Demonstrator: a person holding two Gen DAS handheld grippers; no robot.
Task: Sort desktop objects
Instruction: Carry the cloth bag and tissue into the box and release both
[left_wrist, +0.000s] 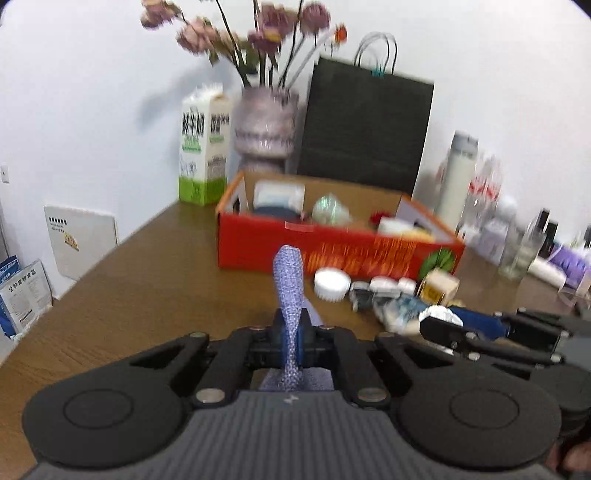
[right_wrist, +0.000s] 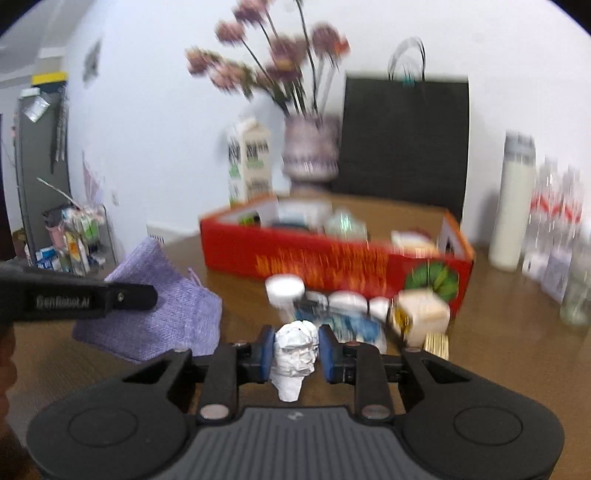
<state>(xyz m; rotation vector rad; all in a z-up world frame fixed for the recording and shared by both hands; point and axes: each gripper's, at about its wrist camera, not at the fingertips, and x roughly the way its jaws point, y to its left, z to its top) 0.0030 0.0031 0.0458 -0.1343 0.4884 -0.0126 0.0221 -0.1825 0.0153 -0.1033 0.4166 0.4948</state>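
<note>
A purple woven cloth pouch is pinched edge-on in my left gripper, which is shut on it; the pouch hangs off the table in the right wrist view, under the left gripper's finger. My right gripper is shut on a crumpled white paper ball, its blue pads pressing both sides. That gripper and its ball show at the right of the left wrist view. Ahead stands a red cardboard box holding several items. Small jars, a blue-white packet and a cream box lie before the red box.
At the back stand a milk carton, a vase of flowers, a black paper bag and a white bottle. Clear bottles and glassware line the right side. The wooden table's left edge drops to the floor.
</note>
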